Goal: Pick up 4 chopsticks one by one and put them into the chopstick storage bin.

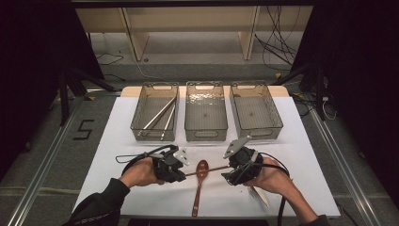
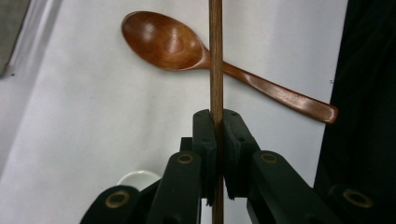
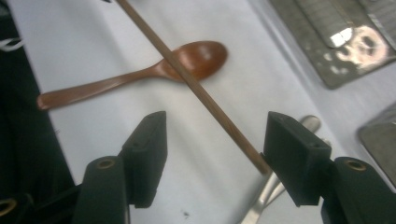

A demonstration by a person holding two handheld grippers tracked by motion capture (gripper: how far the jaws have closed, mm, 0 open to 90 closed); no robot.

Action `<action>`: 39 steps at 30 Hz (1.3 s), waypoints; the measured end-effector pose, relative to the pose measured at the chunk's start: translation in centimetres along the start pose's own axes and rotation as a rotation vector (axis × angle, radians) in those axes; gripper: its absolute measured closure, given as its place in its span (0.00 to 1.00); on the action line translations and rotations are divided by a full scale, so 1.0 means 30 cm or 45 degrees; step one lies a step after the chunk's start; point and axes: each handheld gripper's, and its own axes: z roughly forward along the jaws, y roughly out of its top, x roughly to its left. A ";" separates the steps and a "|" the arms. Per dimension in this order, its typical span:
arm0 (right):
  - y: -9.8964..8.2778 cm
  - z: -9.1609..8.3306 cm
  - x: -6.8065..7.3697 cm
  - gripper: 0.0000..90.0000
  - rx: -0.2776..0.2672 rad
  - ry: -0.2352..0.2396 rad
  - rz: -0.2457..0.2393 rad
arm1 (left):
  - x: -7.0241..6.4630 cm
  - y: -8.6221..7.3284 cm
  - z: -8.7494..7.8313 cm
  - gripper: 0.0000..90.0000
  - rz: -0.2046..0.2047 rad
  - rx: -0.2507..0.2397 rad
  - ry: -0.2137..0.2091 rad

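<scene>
A thin wooden chopstick (image 1: 214, 169) spans the gap between my two grippers, just above the white table top. My left gripper (image 1: 182, 173) is shut on one end of it; in the left gripper view the stick (image 2: 215, 56) runs straight up out of the closed left gripper (image 2: 217, 122). My right gripper (image 1: 230, 169) is open. In the right gripper view the stick (image 3: 201, 93) crosses between the jaws of the right gripper (image 3: 215, 135), its end close to the right-hand jaw. A brown wooden spoon (image 1: 197, 193) lies on the table under the stick (image 2: 163, 39) (image 3: 201, 53).
Three clear plastic bins stand in a row at the back: the left bin (image 1: 136, 125) holds long metal utensils (image 1: 160, 115); the middle bin (image 1: 206, 136) and right bin (image 1: 256, 134) look bare. Metal cutlery (image 3: 268, 191) lies under my right hand. A white rounded object (image 2: 137, 179) sits beneath the left gripper.
</scene>
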 end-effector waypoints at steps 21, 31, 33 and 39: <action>-0.055 -0.004 -0.034 0.37 -0.085 -0.048 0.255 | 0.087 -0.056 -0.114 0.94 -0.227 -0.137 0.161; -0.090 0.010 -0.055 0.36 -0.044 -0.055 0.340 | 0.141 -0.100 -0.160 0.94 -0.350 -0.212 0.220; -0.096 0.014 -0.057 0.36 -0.035 -0.056 0.351 | 0.149 -0.107 -0.167 0.94 -0.363 -0.220 0.227; -0.112 0.024 -0.061 0.35 -0.013 -0.054 0.374 | 0.174 -0.128 -0.185 0.94 -0.416 -0.249 0.261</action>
